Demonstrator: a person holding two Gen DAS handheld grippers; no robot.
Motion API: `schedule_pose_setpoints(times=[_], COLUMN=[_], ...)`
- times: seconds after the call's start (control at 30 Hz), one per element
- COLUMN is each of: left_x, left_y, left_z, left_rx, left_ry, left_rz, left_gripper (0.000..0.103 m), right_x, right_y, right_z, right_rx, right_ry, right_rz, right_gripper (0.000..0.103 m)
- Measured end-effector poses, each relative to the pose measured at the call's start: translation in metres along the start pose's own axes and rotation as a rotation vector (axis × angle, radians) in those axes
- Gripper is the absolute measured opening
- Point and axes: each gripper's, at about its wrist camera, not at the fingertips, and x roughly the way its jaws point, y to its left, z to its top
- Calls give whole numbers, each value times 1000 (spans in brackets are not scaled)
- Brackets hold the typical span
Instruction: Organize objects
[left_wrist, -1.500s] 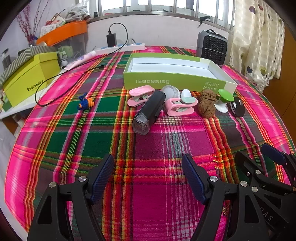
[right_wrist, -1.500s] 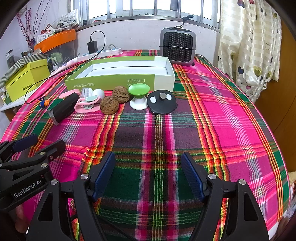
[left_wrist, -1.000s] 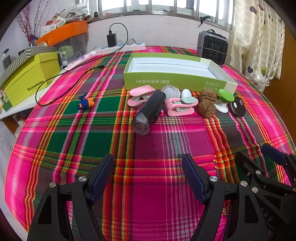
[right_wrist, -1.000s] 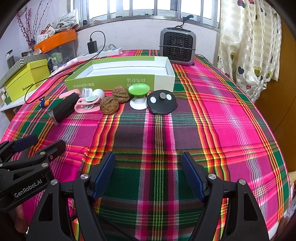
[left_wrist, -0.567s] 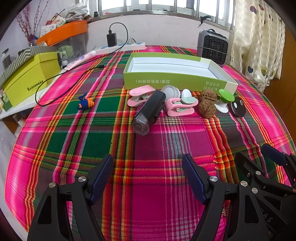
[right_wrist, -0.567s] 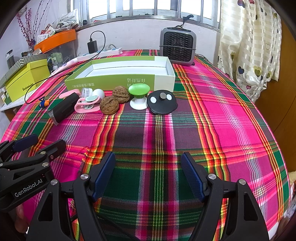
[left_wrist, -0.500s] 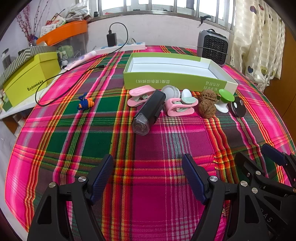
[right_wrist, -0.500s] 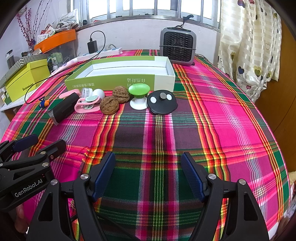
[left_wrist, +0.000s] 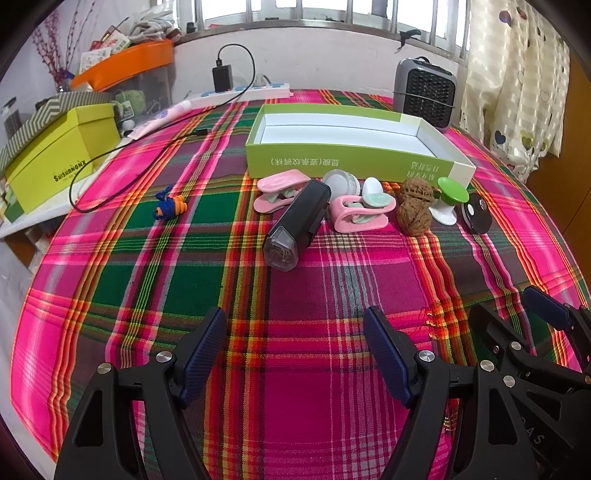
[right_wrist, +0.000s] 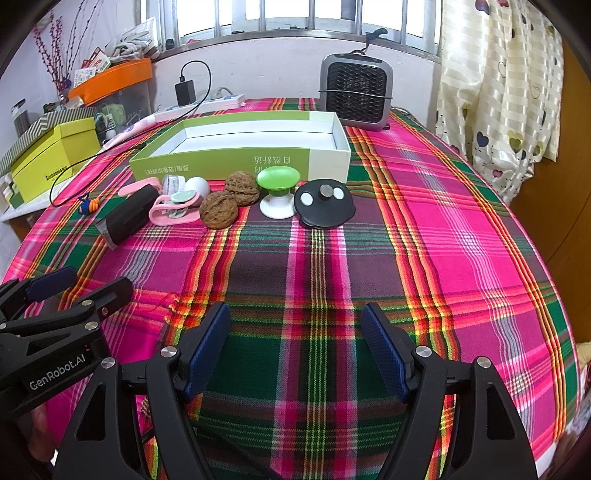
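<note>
On the plaid cloth (left_wrist: 207, 266), just in front of the green box (left_wrist: 354, 162), a row of small things lies side by side. From left to right there is a pink clip (left_wrist: 281, 189), a black tube (left_wrist: 300, 223), a round clear lid (left_wrist: 341, 181), a second pink clip (left_wrist: 360, 214) with a white spoon (left_wrist: 375, 192) on it, two walnuts (right_wrist: 231, 203) touching each other, a green knob (right_wrist: 277, 192) on a white foot, and a black disc (right_wrist: 324, 207). The box is open and bare white inside.

The whole row is far ahead of both claws. The left claw (left_wrist: 295, 354) hangs low over the cloth with its fingers (left_wrist: 203, 354) spread wide and nothing between them. The black tube points back toward it. The right claw (right_wrist: 295, 350) is spread wide too and holds nothing. The green knob and the disc lie straight ahead of it, well apart from it. The two claws sit side by side, near each other.

Off to the left, a little blue and orange knot (left_wrist: 169, 206) lies alone on the cloth. A black cord (left_wrist: 122, 173) curls past it. A small heater (right_wrist: 354, 94) stands behind the box. A yellow box (left_wrist: 61, 157) sits at the far left edge.
</note>
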Motion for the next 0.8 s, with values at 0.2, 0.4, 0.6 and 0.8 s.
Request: schedule_pose_setpoints(times=[0.2,0.4,0.6,0.8], left_x=[0,0,5,14], left_y=[5,14,27,32], left_z=[0,1,12,24], left_rx=[36,37,10,14], left_ry=[-7,-15,-11,-9], left_rz=[-38,-74,-113,-131], left_gripper=[76,75,75,75], right_x=[4,9,23,34], right_y=[-10,-24,-35,-43], right_z=[3,10,23,38], right_rx=[-20,-9,-37,-49], right_ry=[23,37,52,75], right_rz=[40,63,39,63], right_gripper=[74,74,74,74])
